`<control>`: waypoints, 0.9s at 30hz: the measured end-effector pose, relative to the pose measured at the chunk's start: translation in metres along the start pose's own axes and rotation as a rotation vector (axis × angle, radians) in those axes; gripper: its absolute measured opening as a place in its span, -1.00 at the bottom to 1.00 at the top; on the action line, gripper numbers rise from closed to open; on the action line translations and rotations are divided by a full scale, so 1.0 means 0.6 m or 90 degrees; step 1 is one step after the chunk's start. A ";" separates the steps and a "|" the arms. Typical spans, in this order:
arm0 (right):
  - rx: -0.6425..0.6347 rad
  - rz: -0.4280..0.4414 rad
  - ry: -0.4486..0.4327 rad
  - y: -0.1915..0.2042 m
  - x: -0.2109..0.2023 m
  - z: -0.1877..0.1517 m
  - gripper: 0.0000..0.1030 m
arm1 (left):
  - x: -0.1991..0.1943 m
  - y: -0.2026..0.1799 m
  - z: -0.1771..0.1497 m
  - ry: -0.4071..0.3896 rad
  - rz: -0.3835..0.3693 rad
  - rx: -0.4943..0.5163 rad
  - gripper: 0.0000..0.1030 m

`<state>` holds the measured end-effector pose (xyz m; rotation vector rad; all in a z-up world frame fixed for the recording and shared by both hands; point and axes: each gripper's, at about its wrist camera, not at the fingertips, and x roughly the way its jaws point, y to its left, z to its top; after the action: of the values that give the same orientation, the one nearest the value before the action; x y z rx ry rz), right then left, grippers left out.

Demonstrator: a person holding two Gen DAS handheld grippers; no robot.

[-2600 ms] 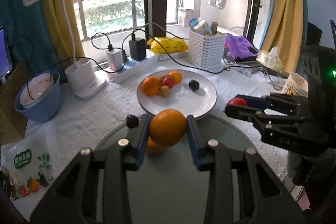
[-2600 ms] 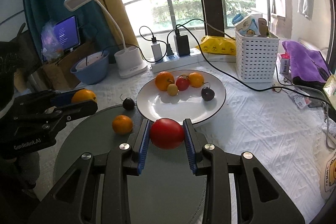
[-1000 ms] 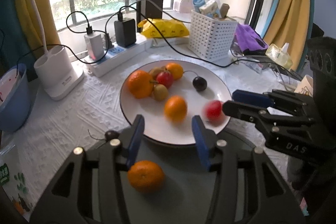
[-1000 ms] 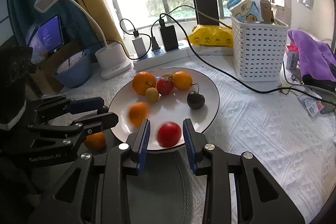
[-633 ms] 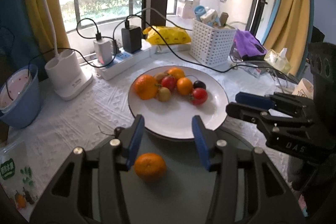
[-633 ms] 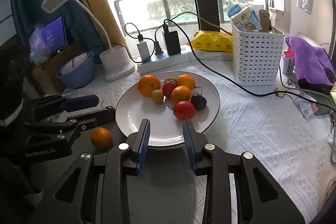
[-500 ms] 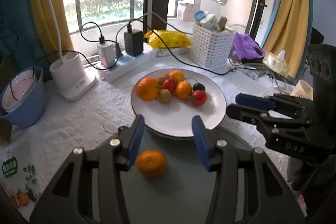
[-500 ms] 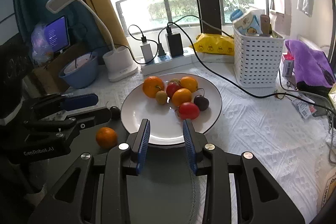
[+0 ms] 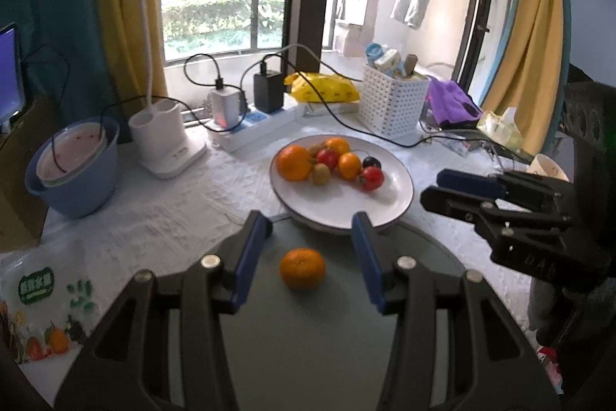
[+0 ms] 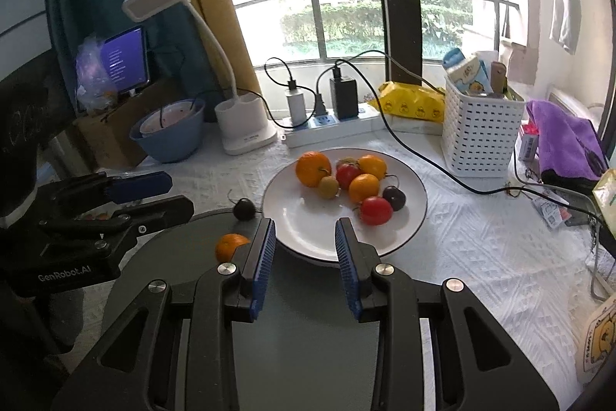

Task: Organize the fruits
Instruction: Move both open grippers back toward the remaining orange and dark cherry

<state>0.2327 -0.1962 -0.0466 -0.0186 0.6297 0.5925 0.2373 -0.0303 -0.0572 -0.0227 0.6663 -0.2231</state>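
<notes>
A white plate (image 9: 338, 208) (image 10: 408, 214) holds a large orange (image 9: 294, 162) (image 10: 312, 168), mandarins, a kiwi, a dark plum (image 10: 393, 196) and a red tomato (image 9: 371, 178) (image 10: 375, 210). One mandarin (image 9: 302, 268) (image 10: 229, 245) lies on the grey round tray (image 9: 308, 334) (image 10: 173, 257) in front of the plate. A second dark plum (image 10: 243, 208) sits by the tray's far edge. My left gripper (image 9: 310, 222) (image 10: 181, 195) hovers open over the tray's mandarin without touching it. My right gripper (image 10: 304, 226) (image 9: 433, 187) stands narrowly open and empty at the plate's near rim.
Behind the plate run a power strip (image 9: 254, 130) with chargers and cables, a white desk lamp (image 9: 165, 145), a blue bowl (image 9: 73, 176) at left and a white basket (image 10: 481, 137) at right. A purple cloth (image 10: 566, 141) and a paper cup (image 9: 548, 168) lie at right.
The left gripper let go of its orange mandarin and the right its tomato; both fruits rolled to the group on the plate. Both grippers have since drawn back and up from the plate.
</notes>
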 end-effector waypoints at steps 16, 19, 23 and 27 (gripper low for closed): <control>-0.039 0.006 0.006 0.083 -0.003 -0.001 -0.33 | -0.052 0.065 -0.048 -0.012 0.017 -0.032 -0.05; -0.046 0.008 0.013 0.095 0.005 -0.001 -0.34 | -0.055 0.077 -0.056 -0.012 0.020 -0.040 -0.05; -0.052 0.010 0.024 0.106 0.017 -0.003 -0.34 | -0.053 0.093 -0.067 -0.008 0.025 -0.046 -0.05; -0.053 0.013 0.041 0.115 0.034 -0.010 -0.33 | -0.048 0.113 -0.079 0.002 0.032 -0.058 -0.05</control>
<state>0.2065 -0.1292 -0.0522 -0.1093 0.6680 0.6394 0.1995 0.0442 -0.0834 -0.0925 0.6795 -0.1441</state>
